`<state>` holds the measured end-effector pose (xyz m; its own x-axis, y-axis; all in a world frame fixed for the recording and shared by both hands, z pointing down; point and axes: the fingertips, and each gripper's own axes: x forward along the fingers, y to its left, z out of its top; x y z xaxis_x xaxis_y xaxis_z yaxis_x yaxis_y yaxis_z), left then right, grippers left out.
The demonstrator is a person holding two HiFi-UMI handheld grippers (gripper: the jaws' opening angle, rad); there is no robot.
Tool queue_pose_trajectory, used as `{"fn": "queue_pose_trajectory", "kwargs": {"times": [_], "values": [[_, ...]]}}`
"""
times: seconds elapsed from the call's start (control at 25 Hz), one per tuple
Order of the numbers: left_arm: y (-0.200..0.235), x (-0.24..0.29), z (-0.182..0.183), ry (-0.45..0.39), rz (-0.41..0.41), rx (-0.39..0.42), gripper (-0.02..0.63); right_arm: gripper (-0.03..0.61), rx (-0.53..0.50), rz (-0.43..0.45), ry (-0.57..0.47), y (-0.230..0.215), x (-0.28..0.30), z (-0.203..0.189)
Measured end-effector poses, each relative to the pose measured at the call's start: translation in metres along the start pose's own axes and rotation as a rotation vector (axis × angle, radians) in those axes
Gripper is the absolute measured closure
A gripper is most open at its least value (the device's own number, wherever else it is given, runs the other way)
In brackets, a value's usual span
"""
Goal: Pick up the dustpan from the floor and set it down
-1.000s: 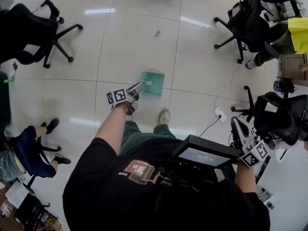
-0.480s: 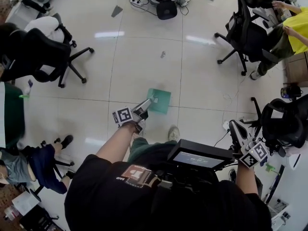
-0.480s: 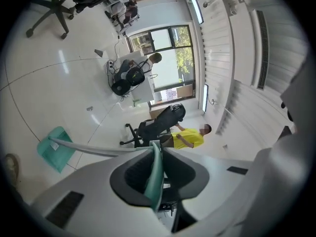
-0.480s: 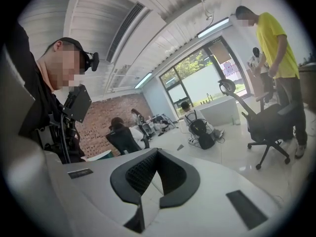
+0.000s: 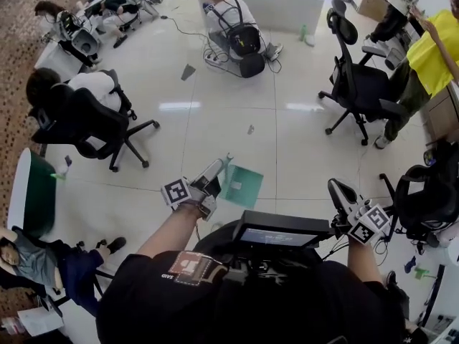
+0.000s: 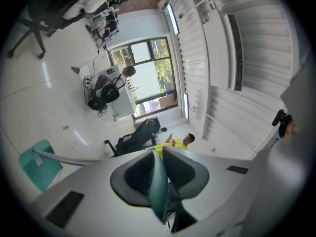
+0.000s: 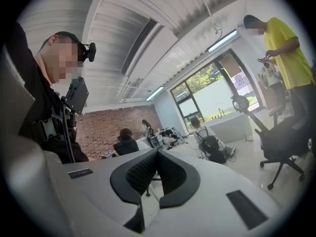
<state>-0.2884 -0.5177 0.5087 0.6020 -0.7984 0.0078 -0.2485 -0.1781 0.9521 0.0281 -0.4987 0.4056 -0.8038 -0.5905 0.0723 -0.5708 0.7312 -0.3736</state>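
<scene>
Gleaming tile floor (image 5: 215, 124), office chairs (image 5: 356, 88), held dustpan (image 5: 242, 185)

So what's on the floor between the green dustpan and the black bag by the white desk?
Just bare shiny floor and one small grey scrap, about midway between the dustpan and the black bag. The head view shows it.

A black swivel office chair (image 5: 86, 120) stood at the left on the glossy white tiled floor (image 5: 215, 92). Another black office chair (image 5: 355, 84) stood far right, near a person in a yellow shirt (image 5: 430, 52). A black backpack (image 5: 244, 40) was at the far side, before a long white counter (image 5: 280, 2).
</scene>
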Motion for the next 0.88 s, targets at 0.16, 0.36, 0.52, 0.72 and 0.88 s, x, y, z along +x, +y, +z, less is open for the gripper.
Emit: {"fn": "queue_pose_trajectory", "kwargs": {"times": [0.16,0.36,0.52,0.72,0.88], "values": [[-0.051,-0.021,-0.003,-0.060,-0.019,0.022,0.526,0.568,-0.020,0.035,-0.027,0.026,-0.019,0.020],[-0.074,-0.046,-0.007,-0.102,-0.052,0.000,0.531,0.568,-0.058,0.061,-0.074,0.055,-0.035,0.037],[-0.097,-0.065,-0.015,-0.116,-0.097,-0.038,0.532,0.568,-0.073,0.065,-0.095,0.072,-0.057,0.044],[-0.110,-0.067,-0.021,-0.076,-0.103,0.007,0.534,0.569,-0.079,0.060,-0.112,0.079,-0.067,0.051],[-0.116,-0.068,-0.024,-0.059,-0.104,0.010,0.532,0.568,-0.088,0.059,-0.114,0.084,-0.069,0.053]]}}
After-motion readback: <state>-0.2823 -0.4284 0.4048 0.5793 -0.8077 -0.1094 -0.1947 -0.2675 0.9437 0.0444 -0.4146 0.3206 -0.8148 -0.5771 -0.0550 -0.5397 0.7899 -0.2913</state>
